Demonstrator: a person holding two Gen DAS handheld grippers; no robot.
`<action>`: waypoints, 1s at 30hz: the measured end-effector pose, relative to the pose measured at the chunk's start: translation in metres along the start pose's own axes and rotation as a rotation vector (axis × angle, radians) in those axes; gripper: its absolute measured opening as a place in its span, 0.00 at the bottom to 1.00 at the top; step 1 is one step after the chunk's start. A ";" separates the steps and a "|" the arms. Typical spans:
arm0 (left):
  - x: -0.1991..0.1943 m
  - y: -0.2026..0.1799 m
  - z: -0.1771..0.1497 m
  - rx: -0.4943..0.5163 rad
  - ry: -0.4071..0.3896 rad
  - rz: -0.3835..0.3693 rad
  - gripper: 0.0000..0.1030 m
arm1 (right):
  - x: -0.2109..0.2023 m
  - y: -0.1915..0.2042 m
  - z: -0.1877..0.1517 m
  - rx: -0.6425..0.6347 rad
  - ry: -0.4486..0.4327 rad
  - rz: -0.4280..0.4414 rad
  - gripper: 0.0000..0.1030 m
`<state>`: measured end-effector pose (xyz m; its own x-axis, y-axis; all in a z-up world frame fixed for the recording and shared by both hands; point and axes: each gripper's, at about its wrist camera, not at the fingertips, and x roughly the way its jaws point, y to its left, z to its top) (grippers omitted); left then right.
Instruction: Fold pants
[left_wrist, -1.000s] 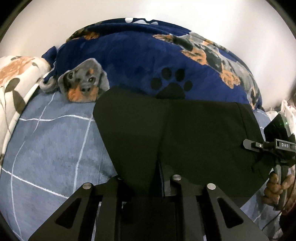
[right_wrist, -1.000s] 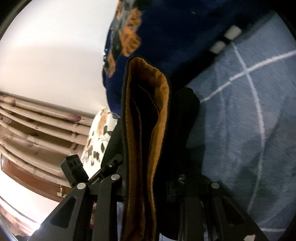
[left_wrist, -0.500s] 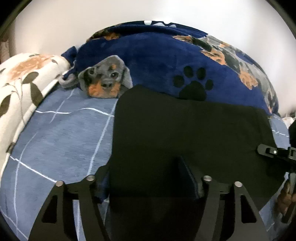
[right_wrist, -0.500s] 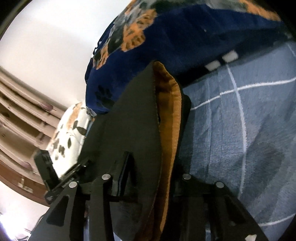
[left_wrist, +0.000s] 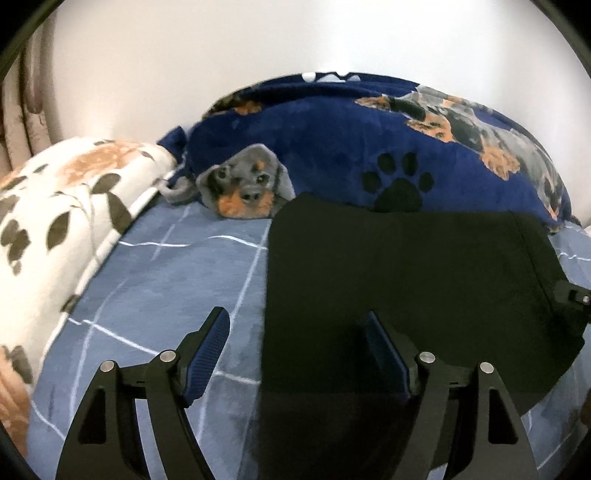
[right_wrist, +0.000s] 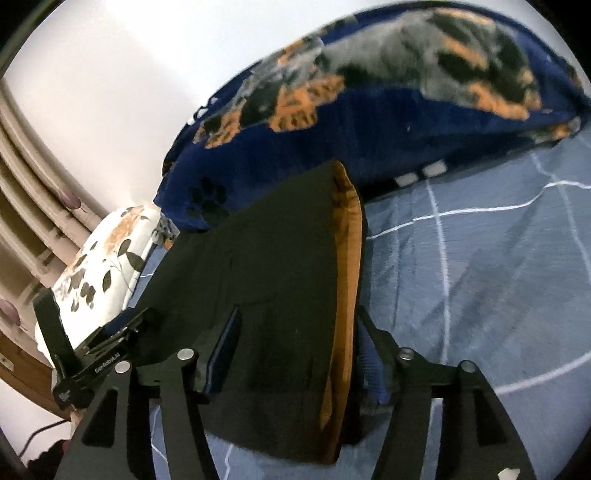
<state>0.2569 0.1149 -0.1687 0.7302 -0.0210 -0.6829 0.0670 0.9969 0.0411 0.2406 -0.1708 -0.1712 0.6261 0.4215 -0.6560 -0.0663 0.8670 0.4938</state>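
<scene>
Pants, black with an orange lining, lie folded flat on the blue checked bedsheet, their far edge touching the navy dog-print blanket at twelve o'clock. From the right wrist view the lining shows as a stacked orange edge running toward one o'clock, so several layers are already doubled over. The left gripper has its jaws spread wide and grasps nothing; its right finger sits over the near edge of the cloth, its left finger over bare sheet at seven o'clock. The right gripper is spread too, straddling the near end of the bundle, and whether its fingers touch the cloth I cannot tell. My read: the fold looks laid down and let go. To finish well, lift both tools straight up so no finger drags a layer askew, then check the edges line up. A floral pillow sits at nine o'clock, clear of the work.
</scene>
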 end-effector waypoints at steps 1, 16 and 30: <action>-0.004 0.000 0.000 0.001 -0.005 0.004 0.74 | -0.006 0.003 -0.003 -0.011 -0.007 -0.013 0.60; -0.138 -0.003 0.003 -0.051 -0.191 0.085 1.00 | -0.092 0.064 -0.034 -0.119 -0.062 0.069 0.66; -0.267 -0.015 0.006 -0.071 -0.358 -0.040 1.00 | -0.178 0.127 -0.059 -0.258 -0.176 0.120 0.72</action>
<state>0.0651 0.1053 0.0176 0.9204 -0.0724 -0.3843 0.0619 0.9973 -0.0397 0.0747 -0.1202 -0.0255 0.7250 0.4921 -0.4819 -0.3283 0.8620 0.3863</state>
